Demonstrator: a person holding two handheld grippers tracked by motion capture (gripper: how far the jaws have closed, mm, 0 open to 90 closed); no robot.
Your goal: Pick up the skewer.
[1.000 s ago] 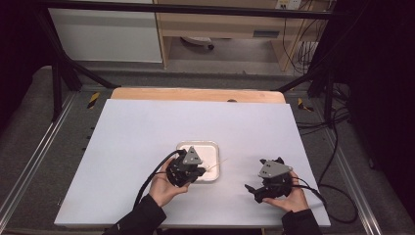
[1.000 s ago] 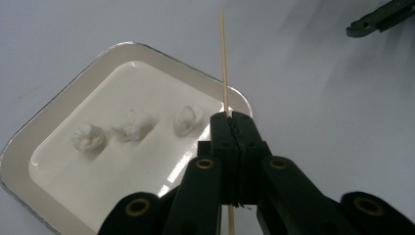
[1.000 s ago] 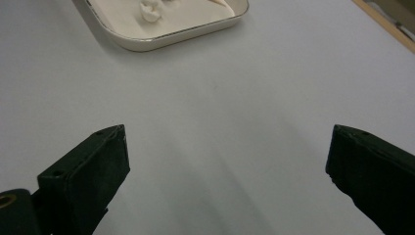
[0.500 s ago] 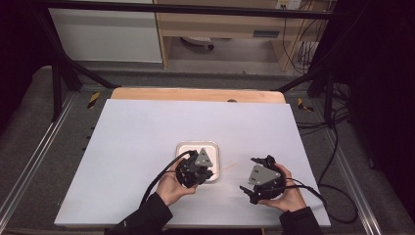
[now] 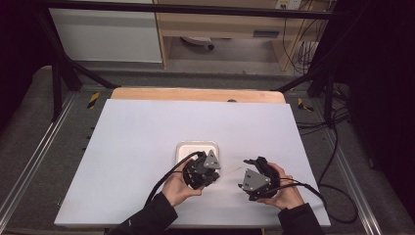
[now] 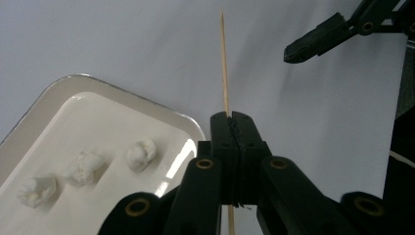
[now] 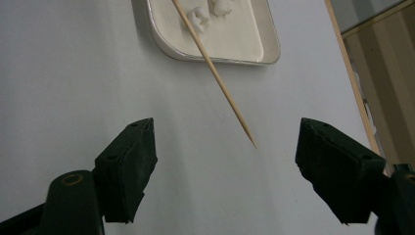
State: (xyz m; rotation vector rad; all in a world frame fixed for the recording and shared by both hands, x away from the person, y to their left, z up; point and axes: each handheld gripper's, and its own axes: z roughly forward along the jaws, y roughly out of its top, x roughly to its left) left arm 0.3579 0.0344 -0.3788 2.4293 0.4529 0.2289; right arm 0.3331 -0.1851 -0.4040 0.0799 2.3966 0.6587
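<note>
While left gripper (image 5: 208, 172) clamps wooden skewer (image 6: 224, 68) tight between jaws, skewer tip points past tray (image 5: 182, 148) corner toward right gripper (image 5: 248, 172); right jaws wide apart, just been closing, nothing between them, skewer tip just ahead of gap. Tray near front edge of white board (image 5: 147, 127), wide bare board behind and left of tray. Count: one skewer, one tray, three white lumps (image 6: 86, 165) in row inside tray
</note>
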